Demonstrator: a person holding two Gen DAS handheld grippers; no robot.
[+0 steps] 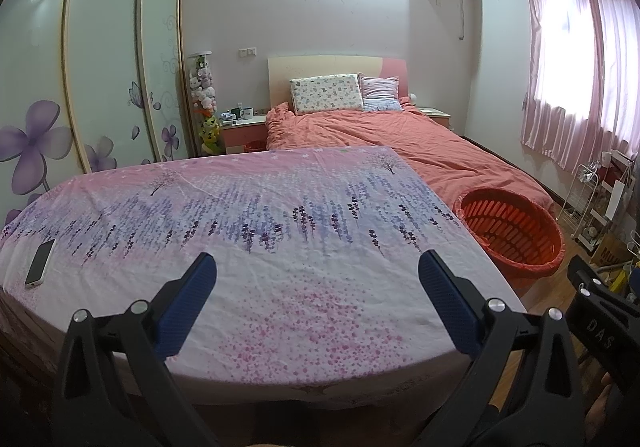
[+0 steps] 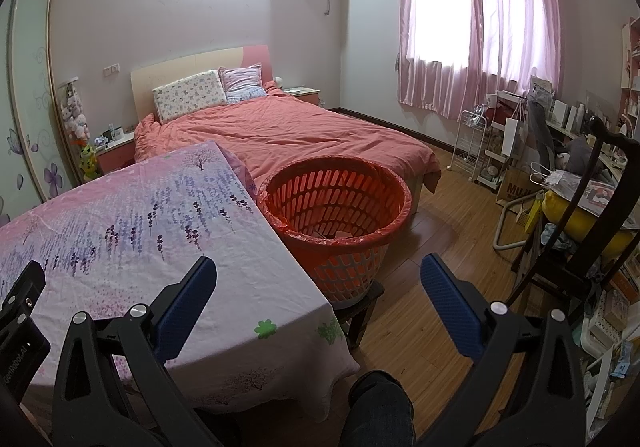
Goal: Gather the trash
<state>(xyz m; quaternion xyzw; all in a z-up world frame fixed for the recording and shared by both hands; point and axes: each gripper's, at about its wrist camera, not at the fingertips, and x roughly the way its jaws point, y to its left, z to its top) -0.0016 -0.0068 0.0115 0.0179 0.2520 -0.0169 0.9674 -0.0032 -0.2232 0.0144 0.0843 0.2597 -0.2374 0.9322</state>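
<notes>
A red slatted basket (image 2: 340,203) lined with a red bag stands on a dark stool at the table's right edge; pale scraps lie at its bottom. It also shows in the left wrist view (image 1: 516,231). My left gripper (image 1: 316,267) is open and empty above the near part of the pink floral tablecloth (image 1: 260,215). My right gripper (image 2: 318,271) is open and empty, over the table's right corner (image 2: 280,327) and just in front of the basket. No loose trash shows on the cloth.
A white phone (image 1: 40,263) lies at the table's left edge. A bed with an orange cover (image 2: 288,135) stands behind the table. A dark wooden chair (image 2: 592,231) and cluttered shelves fill the right side. Wood floor (image 2: 448,247) lies between. The person's knee (image 2: 380,399) is below.
</notes>
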